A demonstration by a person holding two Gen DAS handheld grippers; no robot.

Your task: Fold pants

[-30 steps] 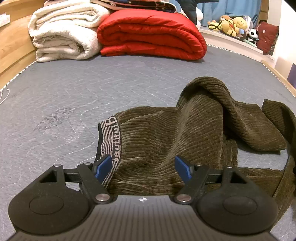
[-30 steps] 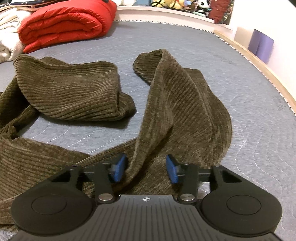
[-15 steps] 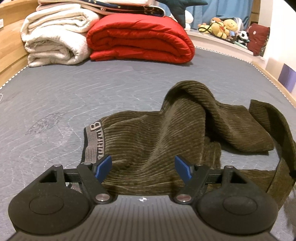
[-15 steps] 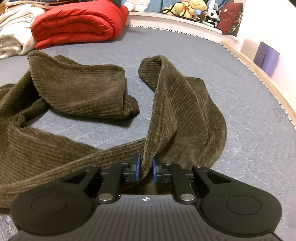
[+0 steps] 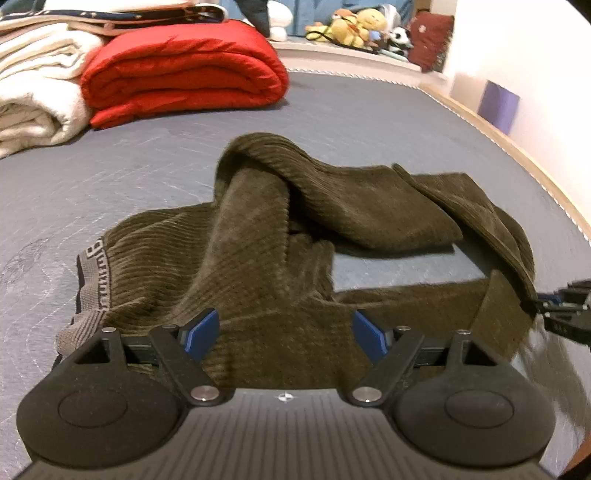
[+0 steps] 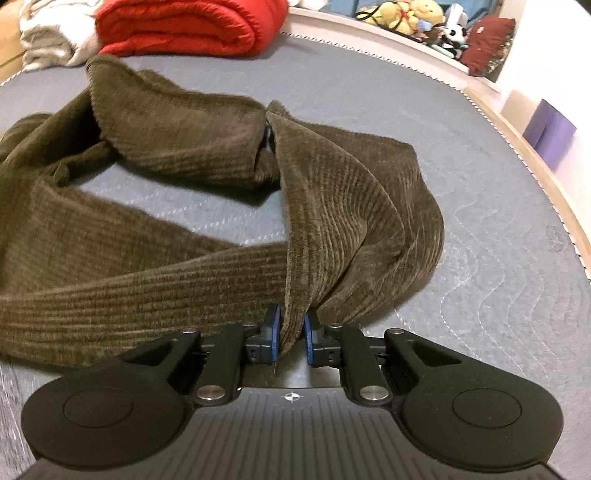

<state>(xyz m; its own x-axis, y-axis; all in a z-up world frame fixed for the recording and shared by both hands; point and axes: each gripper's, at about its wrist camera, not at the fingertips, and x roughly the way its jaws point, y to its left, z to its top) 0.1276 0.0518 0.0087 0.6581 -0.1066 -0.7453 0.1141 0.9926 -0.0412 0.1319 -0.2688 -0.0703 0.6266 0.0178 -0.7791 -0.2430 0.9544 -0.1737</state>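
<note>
Olive-brown corduroy pants (image 5: pixel 258 258) lie crumpled on the grey quilted mattress (image 5: pixel 147 173), with the grey lettered waistband (image 5: pixel 92 280) at the left. My left gripper (image 5: pixel 284 330) is open, its blue pads over the seat fabric just right of the waistband. My right gripper (image 6: pixel 291 334) is shut on a fold of one pant leg (image 6: pixel 332 206) and holds it raised off the mattress (image 6: pixel 498 258). The right gripper also shows at the right edge of the left wrist view (image 5: pixel 565 310). The other leg (image 6: pixel 177 125) lies doubled over behind.
A folded red duvet (image 5: pixel 181 70) and white blankets (image 5: pixel 33 96) are stacked at the back left. Stuffed toys (image 5: pixel 362 26) sit on the far ledge. A wooden bed rim (image 5: pixel 517 155) and a purple box (image 5: pixel 498 107) run along the right side by the wall.
My right gripper closed on the pant leg fold and has lifted it, pulling the leg taut. My left gripper stays open and has shifted, with the view turned to the right.
</note>
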